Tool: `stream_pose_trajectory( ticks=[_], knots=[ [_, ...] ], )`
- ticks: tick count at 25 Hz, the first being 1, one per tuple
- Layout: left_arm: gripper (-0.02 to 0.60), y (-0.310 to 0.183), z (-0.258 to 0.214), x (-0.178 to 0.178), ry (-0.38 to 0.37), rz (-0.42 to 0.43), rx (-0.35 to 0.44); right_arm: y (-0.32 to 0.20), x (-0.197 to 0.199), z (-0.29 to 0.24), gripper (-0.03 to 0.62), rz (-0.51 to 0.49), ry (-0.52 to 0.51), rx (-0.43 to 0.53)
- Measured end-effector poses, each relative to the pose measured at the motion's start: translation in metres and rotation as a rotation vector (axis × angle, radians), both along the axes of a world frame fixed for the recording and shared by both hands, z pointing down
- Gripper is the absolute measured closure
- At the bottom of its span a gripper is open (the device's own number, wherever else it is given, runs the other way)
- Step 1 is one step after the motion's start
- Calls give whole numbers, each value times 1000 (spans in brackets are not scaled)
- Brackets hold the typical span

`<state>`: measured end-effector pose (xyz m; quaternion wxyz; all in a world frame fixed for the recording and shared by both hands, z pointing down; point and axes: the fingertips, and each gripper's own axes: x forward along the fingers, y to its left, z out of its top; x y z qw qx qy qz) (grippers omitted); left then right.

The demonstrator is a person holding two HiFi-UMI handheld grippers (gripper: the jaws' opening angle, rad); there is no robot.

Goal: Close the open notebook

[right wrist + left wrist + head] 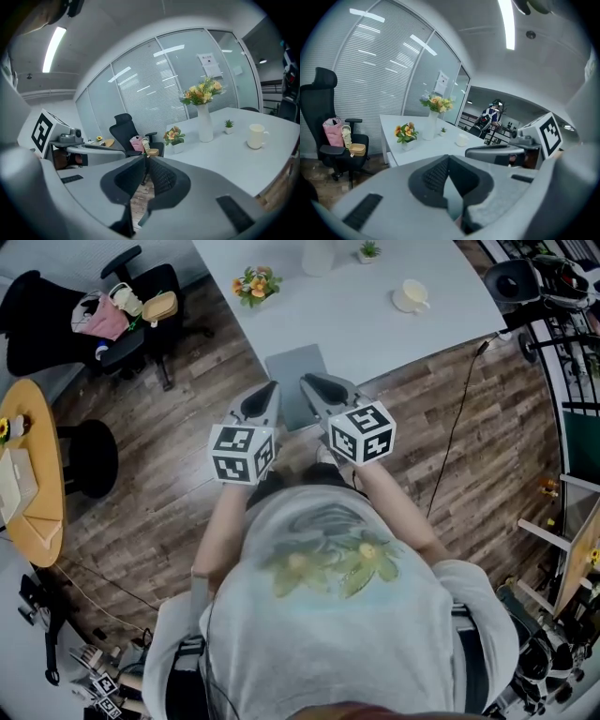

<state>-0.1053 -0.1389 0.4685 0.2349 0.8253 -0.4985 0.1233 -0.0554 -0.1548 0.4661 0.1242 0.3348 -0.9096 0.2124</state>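
In the head view a flat grey notebook point(292, 371) lies on the white table point(375, 324) at its near edge, cover up and closed as far as I can see. Its near end is hidden behind the grippers. My left gripper point(270, 388) and right gripper point(307, 382) hang side by side above that near end, raised off the table. In the left gripper view the left gripper point(449, 158) has its tips together with nothing between them. The right gripper point(144, 159) likewise shows touching tips and holds nothing. The notebook does not show in either gripper view.
On the table stand a small flower pot point(256, 284), a white cup point(412, 294), a tiny plant point(369, 251) and a tall vase point(204, 123). A black office chair point(131, 315) with bags is at the left, with a round wooden table point(33, 474) beyond it. A cable point(459, 418) runs over the wooden floor.
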Motion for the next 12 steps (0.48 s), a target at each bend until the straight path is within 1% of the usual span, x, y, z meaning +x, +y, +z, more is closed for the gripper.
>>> stream_pose_trajectory(
  ticks=[6, 12],
  knots=[
    [577, -1, -10, 12, 13, -20, 26, 3, 10, -17, 570, -7, 5, 62],
    [578, 4, -15, 21, 23, -25, 32, 9, 17, -23, 577, -20, 25, 86]
  ],
)
